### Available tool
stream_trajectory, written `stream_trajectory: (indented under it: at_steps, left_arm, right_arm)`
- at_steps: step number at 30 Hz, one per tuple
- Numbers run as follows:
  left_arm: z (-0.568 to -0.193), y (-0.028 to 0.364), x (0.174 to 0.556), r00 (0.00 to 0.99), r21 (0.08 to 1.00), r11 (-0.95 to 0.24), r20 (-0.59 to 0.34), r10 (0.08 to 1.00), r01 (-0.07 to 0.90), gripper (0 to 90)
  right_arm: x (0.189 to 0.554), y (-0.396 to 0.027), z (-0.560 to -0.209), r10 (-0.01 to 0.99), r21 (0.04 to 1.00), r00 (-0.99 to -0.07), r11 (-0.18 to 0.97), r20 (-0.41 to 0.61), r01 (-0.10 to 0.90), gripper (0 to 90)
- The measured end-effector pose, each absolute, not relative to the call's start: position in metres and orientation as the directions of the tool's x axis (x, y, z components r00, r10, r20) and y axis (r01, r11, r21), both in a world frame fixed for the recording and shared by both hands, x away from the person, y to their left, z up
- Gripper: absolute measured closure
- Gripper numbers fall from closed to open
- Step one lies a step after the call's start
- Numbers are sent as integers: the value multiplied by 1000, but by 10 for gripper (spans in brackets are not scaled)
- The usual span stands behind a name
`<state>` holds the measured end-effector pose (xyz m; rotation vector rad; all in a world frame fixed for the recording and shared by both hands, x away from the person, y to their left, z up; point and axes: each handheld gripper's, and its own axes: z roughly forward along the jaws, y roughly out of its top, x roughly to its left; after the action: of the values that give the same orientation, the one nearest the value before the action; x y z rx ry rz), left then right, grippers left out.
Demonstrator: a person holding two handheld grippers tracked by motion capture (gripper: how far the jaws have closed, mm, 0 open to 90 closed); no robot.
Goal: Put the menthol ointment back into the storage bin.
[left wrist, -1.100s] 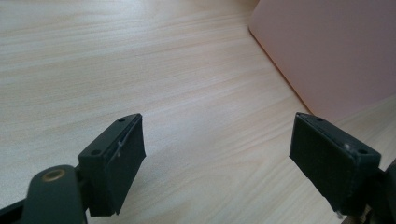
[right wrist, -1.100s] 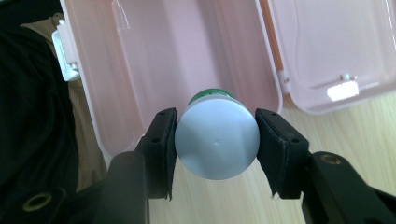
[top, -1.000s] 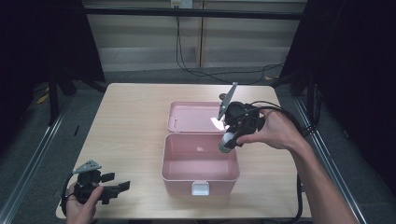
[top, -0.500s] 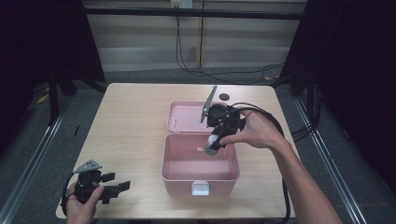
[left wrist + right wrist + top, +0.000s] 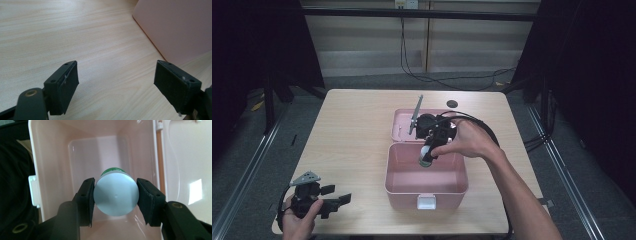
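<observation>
A pink box [image 5: 398,187] stands open at the table's middle, its lid [image 5: 398,125] lying flat behind it. My right gripper [image 5: 428,159] points down over the box's back part, shut on a small bottle [image 5: 427,160] with a pale grey cap and green label. In the right gripper view the bottle [image 5: 116,194] is clamped between both pads above the box's inside [image 5: 82,155], cap toward the camera. My left gripper [image 5: 343,200] rests near the table's front left corner, open. Its fingers [image 5: 63,86] hold nothing, and the box's pink wall [image 5: 180,27] shows at the upper right.
A light wooden table [image 5: 347,140] carries the box; a dark round mark [image 5: 452,104] lies near its back edge. Cables [image 5: 492,131] trail from the right gripper. Dark floor and metal rails surround the table.
My right gripper has moved left and lower with the bottle, from over the lid's right side to above the box's opening. The left gripper has stayed put.
</observation>
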<state>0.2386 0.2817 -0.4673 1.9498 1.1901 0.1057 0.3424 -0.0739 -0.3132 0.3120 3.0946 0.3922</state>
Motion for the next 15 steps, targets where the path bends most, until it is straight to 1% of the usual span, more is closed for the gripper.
stream_trajectory:
  at_steps: [15]
  left_arm:
    - [-467,282,238,545,683,-206,-326,773,701,194]
  right_arm:
    - [348,-41,-329,155,214,-987,964,29,158,507]
